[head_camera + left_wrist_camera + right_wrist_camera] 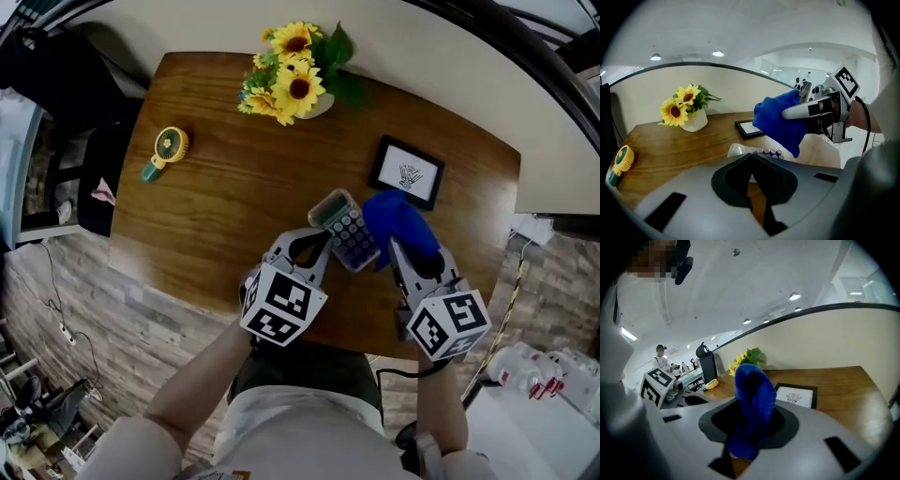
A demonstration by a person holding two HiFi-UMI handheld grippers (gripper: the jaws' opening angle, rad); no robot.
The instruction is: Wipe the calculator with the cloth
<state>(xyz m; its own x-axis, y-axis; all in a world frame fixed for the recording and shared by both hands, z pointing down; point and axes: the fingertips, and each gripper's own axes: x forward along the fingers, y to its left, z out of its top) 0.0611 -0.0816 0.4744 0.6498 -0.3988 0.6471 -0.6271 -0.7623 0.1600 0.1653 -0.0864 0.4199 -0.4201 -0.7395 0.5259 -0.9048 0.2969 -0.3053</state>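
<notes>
The jaws of the left gripper [751, 158] are closed on the near edge of the calculator [765, 152], which is seen just below the middle of the head view. The jaws of the right gripper [750, 411] are closed on the blue cloth [752, 390], and the cloth is held just beside the calculator's right side. Farther off on the wooden counter [216, 206], a picture frame [407, 172] is seen at the upper right, sunflowers [291, 80] at the top and a small yellow fan [166, 150] at the upper left

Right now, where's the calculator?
Head view, middle of the table: the calculator sits at the left gripper's jaw tips, with the cloth against its right side and the frame just beyond.
</notes>
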